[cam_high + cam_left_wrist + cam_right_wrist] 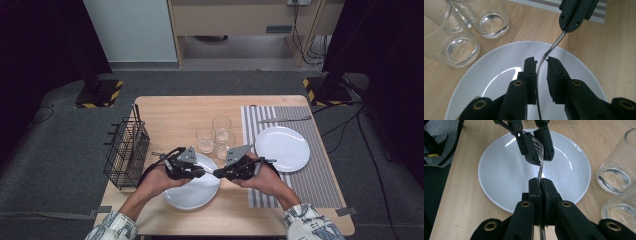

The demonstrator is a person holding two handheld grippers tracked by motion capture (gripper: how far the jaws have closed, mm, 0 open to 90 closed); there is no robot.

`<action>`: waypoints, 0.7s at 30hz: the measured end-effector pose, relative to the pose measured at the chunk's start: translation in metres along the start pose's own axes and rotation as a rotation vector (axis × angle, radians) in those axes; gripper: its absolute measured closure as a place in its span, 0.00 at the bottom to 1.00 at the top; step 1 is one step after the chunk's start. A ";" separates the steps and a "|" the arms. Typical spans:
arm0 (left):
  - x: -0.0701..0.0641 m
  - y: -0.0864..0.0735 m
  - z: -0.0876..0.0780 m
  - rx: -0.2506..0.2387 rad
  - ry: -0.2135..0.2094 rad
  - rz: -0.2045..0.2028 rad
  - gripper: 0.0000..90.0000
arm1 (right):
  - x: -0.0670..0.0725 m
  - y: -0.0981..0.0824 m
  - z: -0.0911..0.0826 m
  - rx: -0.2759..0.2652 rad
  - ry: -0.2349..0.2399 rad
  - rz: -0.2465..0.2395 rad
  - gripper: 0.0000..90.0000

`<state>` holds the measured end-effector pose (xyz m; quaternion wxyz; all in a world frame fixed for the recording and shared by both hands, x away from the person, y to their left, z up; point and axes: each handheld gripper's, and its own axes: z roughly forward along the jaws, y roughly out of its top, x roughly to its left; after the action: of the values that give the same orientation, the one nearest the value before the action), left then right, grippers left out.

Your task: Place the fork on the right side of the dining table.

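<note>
Looks like a handoff over the near plate (192, 192): the left gripper (541, 62) has its jaws slack around the fork (538, 148) tines, pads not pressing, while the right gripper (540, 185) is clamped tight on the handle, so it carries the weight mid-air above the plate.

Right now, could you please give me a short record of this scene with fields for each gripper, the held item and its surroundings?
held item: silver metal fork, above the round white plate
right gripper: shut on the fork's handle
left gripper: jaws apart around the fork's head end, not pressing
nearby: three clear glasses, black wire basket, second white plate on grey striped placemat
surface: light wooden table
</note>
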<state>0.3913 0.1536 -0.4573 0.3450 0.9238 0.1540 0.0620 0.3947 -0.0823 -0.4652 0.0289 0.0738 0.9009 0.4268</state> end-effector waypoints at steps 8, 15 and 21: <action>0.000 0.003 -0.001 -0.020 0.015 0.000 0.75 | 0.000 -0.005 -0.002 -0.004 -0.003 0.018 0.97; -0.001 0.001 -0.009 -0.089 0.072 -0.054 0.52 | -0.002 -0.009 -0.006 -0.012 -0.016 0.030 0.97; -0.010 -0.014 -0.017 -0.139 0.102 -0.090 0.48 | -0.006 -0.015 -0.013 -0.015 -0.034 0.042 0.97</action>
<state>0.3744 0.1707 -0.4537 0.4022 0.8856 0.2079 0.1037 0.3973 -0.1027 -0.4682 0.0357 0.1000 0.8952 0.4328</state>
